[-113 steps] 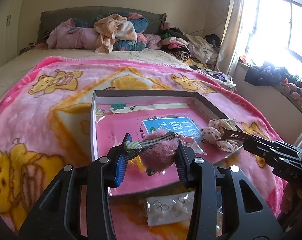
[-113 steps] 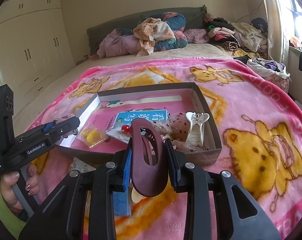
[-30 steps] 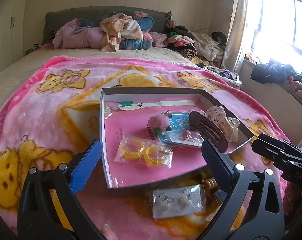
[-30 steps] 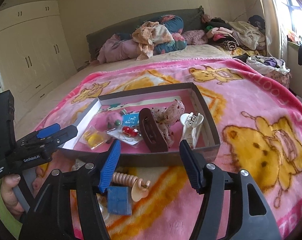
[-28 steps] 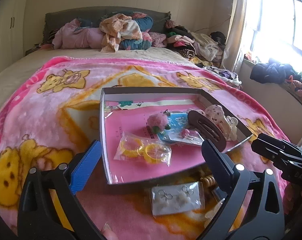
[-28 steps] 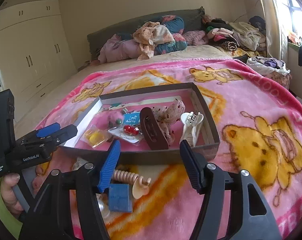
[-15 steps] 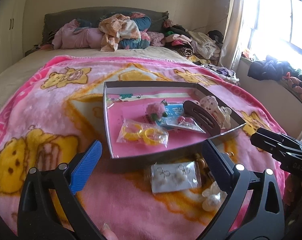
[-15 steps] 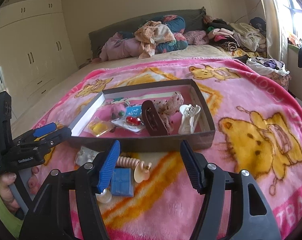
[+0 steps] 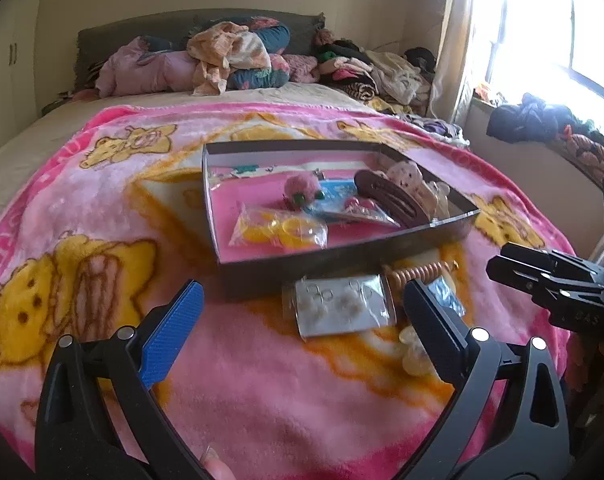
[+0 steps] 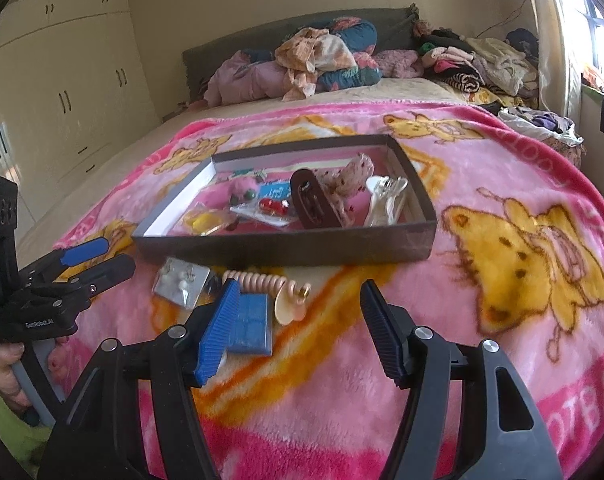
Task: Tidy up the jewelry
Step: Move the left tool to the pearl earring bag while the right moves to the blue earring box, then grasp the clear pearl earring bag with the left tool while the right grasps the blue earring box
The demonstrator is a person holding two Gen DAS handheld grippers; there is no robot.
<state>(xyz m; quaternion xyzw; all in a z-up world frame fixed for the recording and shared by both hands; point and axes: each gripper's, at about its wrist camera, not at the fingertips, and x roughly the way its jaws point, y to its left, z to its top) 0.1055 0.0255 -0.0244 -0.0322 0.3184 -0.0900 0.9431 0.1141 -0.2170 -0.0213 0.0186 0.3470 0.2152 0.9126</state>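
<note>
A dark shallow box (image 9: 342, 250) (image 10: 286, 248) sits on the pink blanket. Inside lie a pink pom-pom clip (image 9: 300, 188) (image 10: 244, 188), a bag of yellow rings (image 9: 280, 232), a brown hair clip (image 9: 390, 200) (image 10: 314, 204), a spotted scrunchie (image 10: 348, 178) and a clear claw clip (image 10: 386, 198). In front of the box lie a bag of pearl earrings (image 9: 342, 306) (image 10: 182, 278), a peach coil hair tie (image 10: 262, 282), a blue card (image 10: 250, 322) and a cream shell (image 10: 288, 310). My left gripper (image 9: 298, 312) is open and empty, near the earring bag. My right gripper (image 10: 298, 308) is open and empty, over the coil tie.
The blanket (image 10: 502, 320) covers the near half of the bed. Piled clothes (image 9: 238, 56) lie by the headboard. A window (image 9: 562, 40) and a cluttered sill are on the right; wardrobes (image 10: 62, 100) stand on the left. A person's hand (image 10: 2, 368) holds the left gripper.
Both grippers have drawn back from the box and dropped a little, so the items in front of the box now show fully. Earlier, each gripper put its clip into the box and opened.
</note>
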